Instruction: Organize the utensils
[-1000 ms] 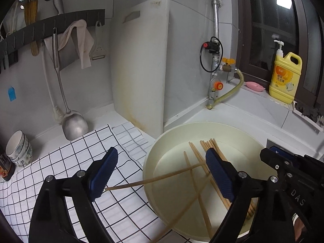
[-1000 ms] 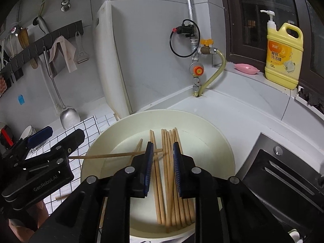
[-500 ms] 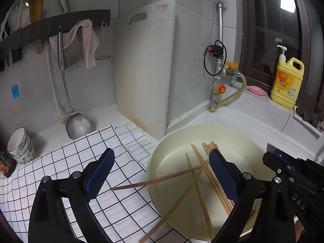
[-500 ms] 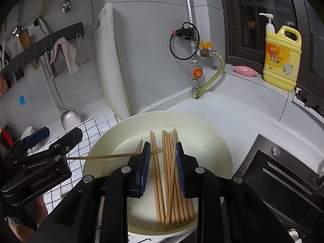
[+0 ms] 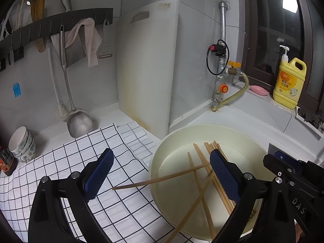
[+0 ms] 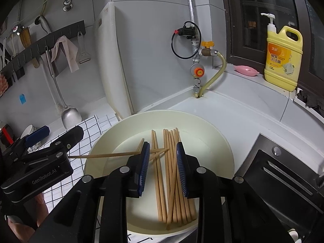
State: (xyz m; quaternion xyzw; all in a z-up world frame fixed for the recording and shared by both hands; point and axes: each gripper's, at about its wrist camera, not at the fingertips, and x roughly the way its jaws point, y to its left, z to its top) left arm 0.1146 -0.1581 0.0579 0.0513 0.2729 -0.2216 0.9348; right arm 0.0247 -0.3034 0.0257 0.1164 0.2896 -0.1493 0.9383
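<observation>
Wooden chopsticks, pale tan and slim, lie in a round cream plastic basin at the lower centre of the right wrist view, most of them bunched side by side and pointing toward the top of the frame. 1 loose chopstick leans across the basin's left rim in the left wrist view, its outer end over the white cloth with a black grid at lower left; another crosses the rim at the bottom edge of that frame.

The left gripper stands spread wide, its blue pads far apart with the leaning chopstick between them but untouched. The right gripper hovers over the bunch with a narrow gap; its jaws are opening, several chopsticks show between the pads, and the pads press on none of them.

A tall white cutting board leans against the wall at upper centre. A steel ladle hangs at left, stacked bowls sit at far left, and a yellow detergent bottle stands at upper right.
</observation>
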